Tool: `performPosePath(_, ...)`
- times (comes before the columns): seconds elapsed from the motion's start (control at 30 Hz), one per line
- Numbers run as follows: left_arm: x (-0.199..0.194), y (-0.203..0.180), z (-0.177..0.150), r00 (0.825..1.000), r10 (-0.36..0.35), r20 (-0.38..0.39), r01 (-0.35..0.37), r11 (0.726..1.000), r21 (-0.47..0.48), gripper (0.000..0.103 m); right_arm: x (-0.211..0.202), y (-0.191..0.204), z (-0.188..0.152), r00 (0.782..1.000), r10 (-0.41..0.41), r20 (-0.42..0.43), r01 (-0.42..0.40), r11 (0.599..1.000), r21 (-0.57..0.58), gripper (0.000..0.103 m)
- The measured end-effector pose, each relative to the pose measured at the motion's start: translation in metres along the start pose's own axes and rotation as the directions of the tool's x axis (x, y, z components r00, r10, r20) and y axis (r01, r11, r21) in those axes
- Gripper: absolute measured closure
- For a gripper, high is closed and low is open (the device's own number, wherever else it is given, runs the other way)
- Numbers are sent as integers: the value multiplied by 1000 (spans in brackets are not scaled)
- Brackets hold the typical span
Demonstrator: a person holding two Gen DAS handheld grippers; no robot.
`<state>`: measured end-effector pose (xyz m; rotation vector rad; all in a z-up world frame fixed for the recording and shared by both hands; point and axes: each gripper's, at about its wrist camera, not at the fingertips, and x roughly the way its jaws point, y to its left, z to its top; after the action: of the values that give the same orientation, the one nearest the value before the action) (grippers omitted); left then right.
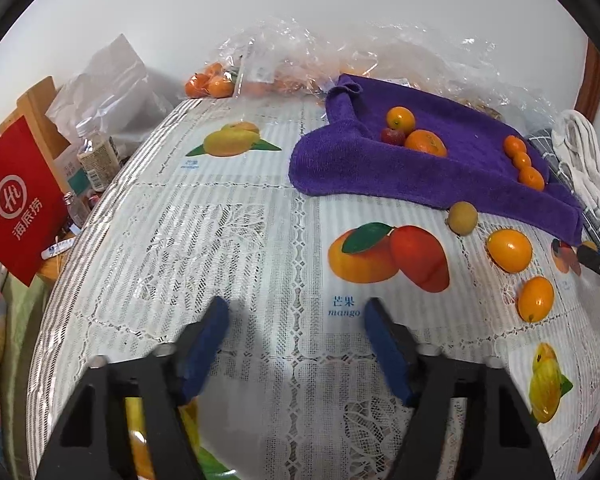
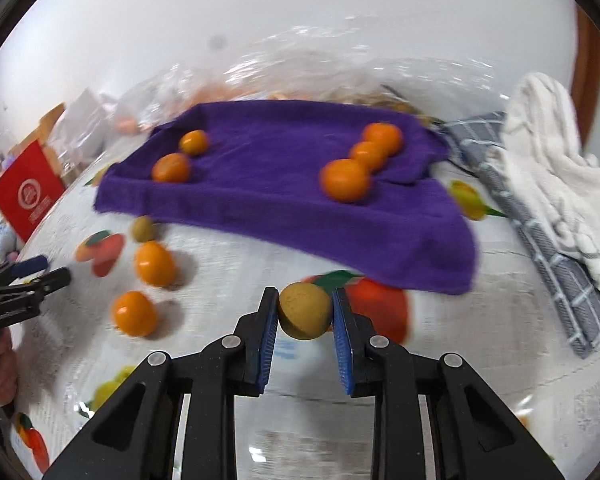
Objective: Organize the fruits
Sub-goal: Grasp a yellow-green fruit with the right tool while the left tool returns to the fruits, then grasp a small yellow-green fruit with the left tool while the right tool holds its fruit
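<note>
My right gripper [image 2: 305, 312] is shut on a small brownish-yellow round fruit [image 2: 305, 311], held over the tablecloth just in front of the purple towel [image 2: 268, 192]. The towel holds three oranges in a row [image 2: 345, 180] on its right side and two oranges [image 2: 171, 167] on its left; the left wrist view also shows a small red fruit [image 1: 392, 136] there. Off the towel lie a second brownish fruit [image 1: 463, 218] and two oranges [image 1: 509, 250] [image 1: 535, 298]. My left gripper [image 1: 292, 312] is open and empty above the tablecloth, left of those loose fruits.
The table has a lace cloth with printed fruit pictures [image 1: 388, 256]. Clear plastic bags with more oranges [image 1: 212, 82] lie at the back. A grey checked cloth and a white cloth [image 2: 548, 184] lie at the right. A red paper bag [image 1: 16, 204] and bottles stand off the left edge.
</note>
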<state>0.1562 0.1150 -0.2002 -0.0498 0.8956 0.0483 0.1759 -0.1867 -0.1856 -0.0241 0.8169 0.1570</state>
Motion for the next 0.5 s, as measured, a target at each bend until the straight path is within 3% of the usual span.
performPosePath(0.03,-2,-4,1,1000,-16,-12,16,1000,11,58,-1,-8,0,1000,-3,4,3,1000,8,76)
performPosePath(0.07,-4,-8,3,999,-47,-23,48,999,14,61,-2,-12,0,1000,-5,7,4,1000,10,76)
performPosePath(0.2,-7,-30,16,983,-182,-26,181,983,-26,64,-3,-26,-4,1000,10,12,-11,999,39,76)
performPosePath(0.33,-4,-61,32,981,-195,17,195,981,13,61,4,-32,-8,1000,14,1,-14,997,71,76)
performPosePath(0.5,16,-76,50,972,-234,0,234,971,-39,61,3,-39,-8,1000,11,7,-12,995,101,76)
